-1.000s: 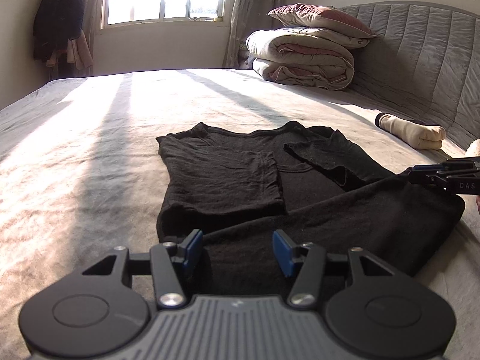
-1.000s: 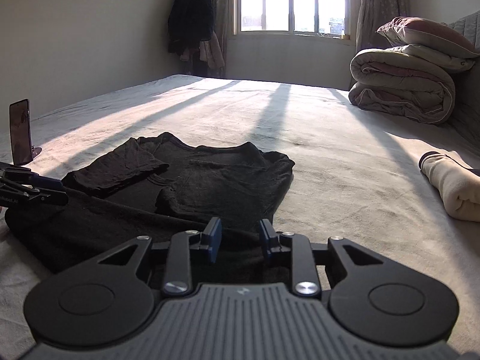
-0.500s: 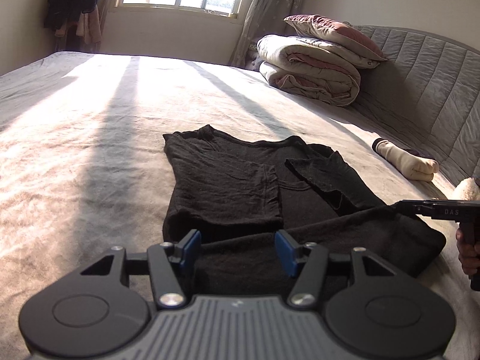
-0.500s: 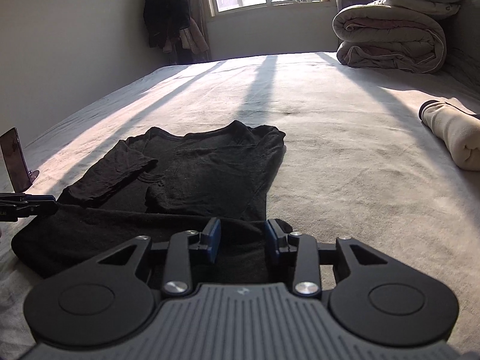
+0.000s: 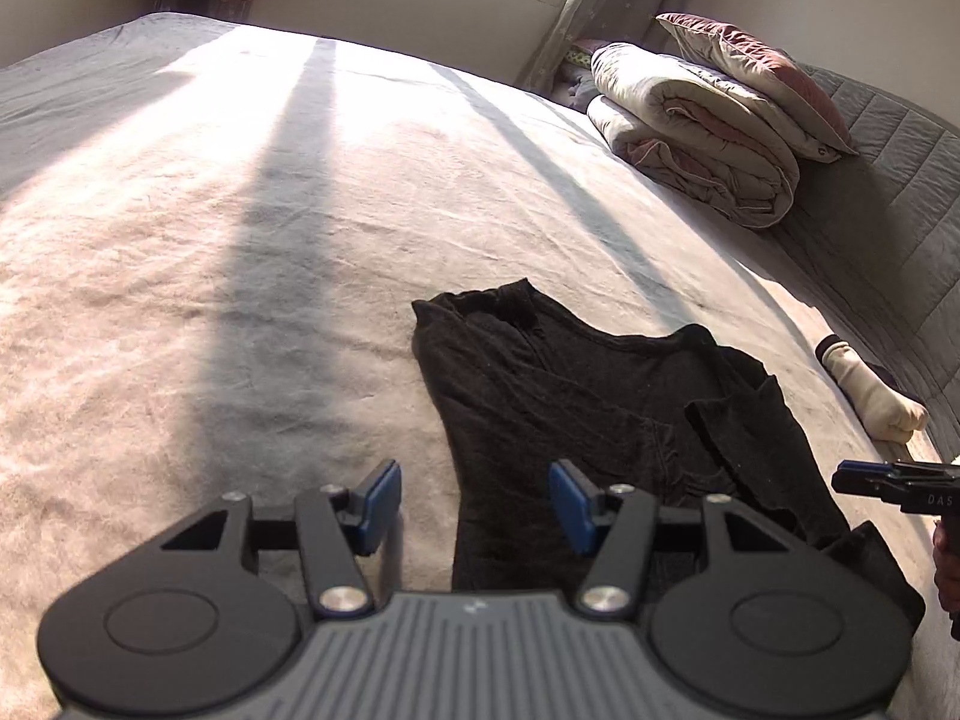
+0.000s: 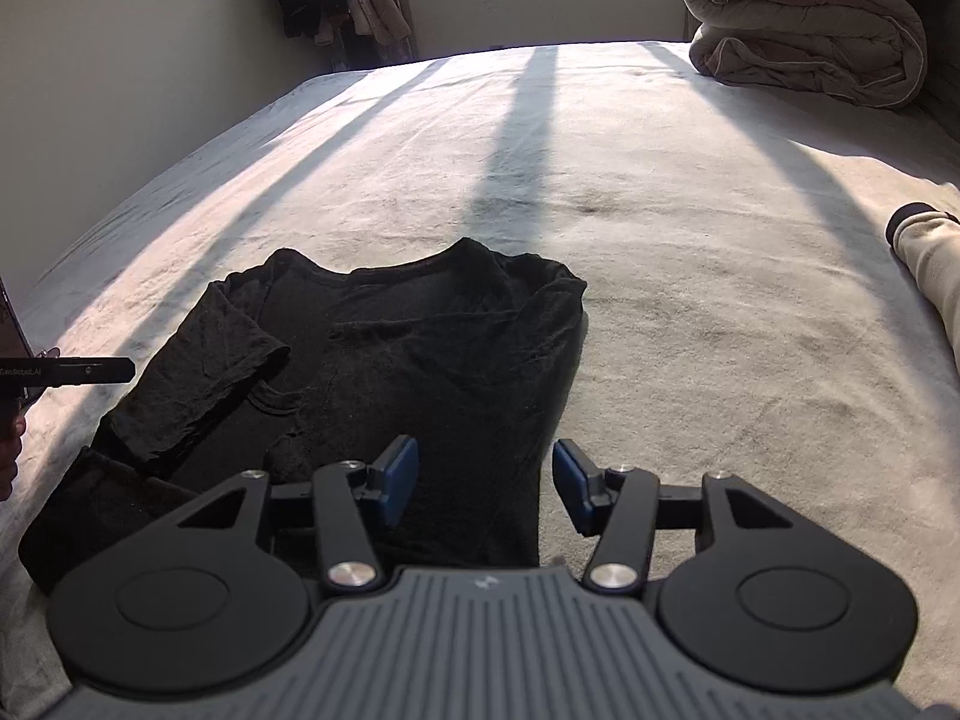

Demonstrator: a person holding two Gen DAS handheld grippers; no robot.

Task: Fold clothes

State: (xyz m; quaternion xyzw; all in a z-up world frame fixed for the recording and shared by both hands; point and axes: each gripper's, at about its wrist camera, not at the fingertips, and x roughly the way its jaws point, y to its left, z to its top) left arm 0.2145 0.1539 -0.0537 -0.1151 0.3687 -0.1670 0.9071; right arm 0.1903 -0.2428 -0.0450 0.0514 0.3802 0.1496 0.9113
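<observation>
Both tools stand released, blue pads apart: the left tool (image 5: 474,507) over the near left edge of the black knit T-shirt (image 5: 576,408), the right tool (image 6: 485,483) over its right edge. The shirt lies partly folded on the grey bed (image 6: 690,252). Only the left view shows the maroon pillow (image 5: 756,69) atop the rolled quilt (image 5: 690,126).

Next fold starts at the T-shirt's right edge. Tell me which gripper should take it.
Right, most likely. The right gripper is open and straddles the right edge of the black T-shirt; the left gripper, also open, sits at the opposite edge.
</observation>
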